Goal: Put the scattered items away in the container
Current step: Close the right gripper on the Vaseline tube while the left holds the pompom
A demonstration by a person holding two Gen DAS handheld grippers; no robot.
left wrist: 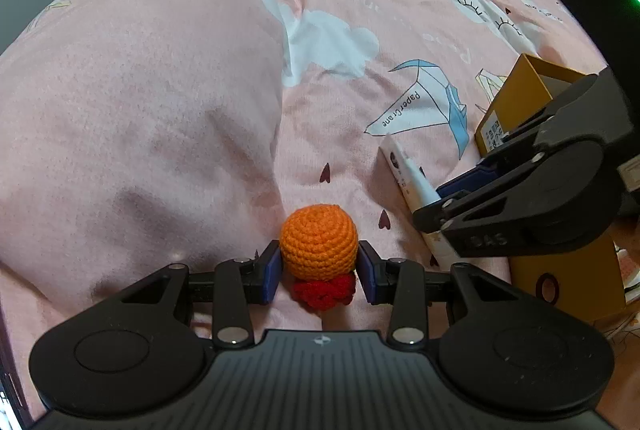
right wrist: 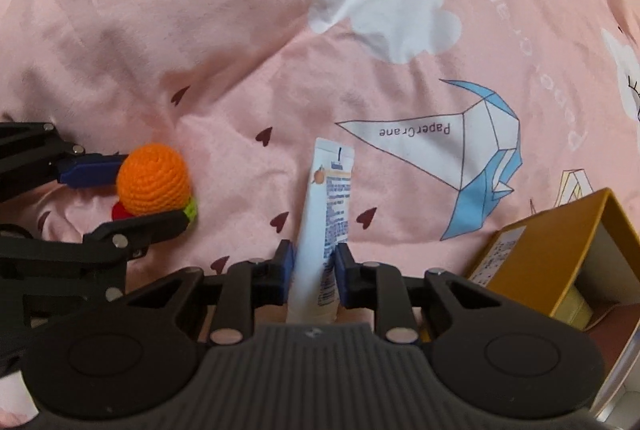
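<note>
Left gripper (left wrist: 319, 272) clamped on orange crochet toy (left wrist: 319, 241); toy's green band visible only from right wrist camera. Right gripper (right wrist: 316, 270) pinching white tube (right wrist: 326, 214), tube's lower end hidden behind gripper body. Both low over pink bedspread (right wrist: 200, 30). Yellow box (right wrist: 560, 262) lies open, just right, partly cut off.

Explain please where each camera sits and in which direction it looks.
Left wrist: sits on the left gripper, looks forward along its fingers at the crochet toy they clamp, over the pink blanket.
Right wrist: sits on the right gripper, looks along its fingers at the tube they clamp.
Shared: each view shows the other gripper, toy, tube, blanket and yellow box.
</note>
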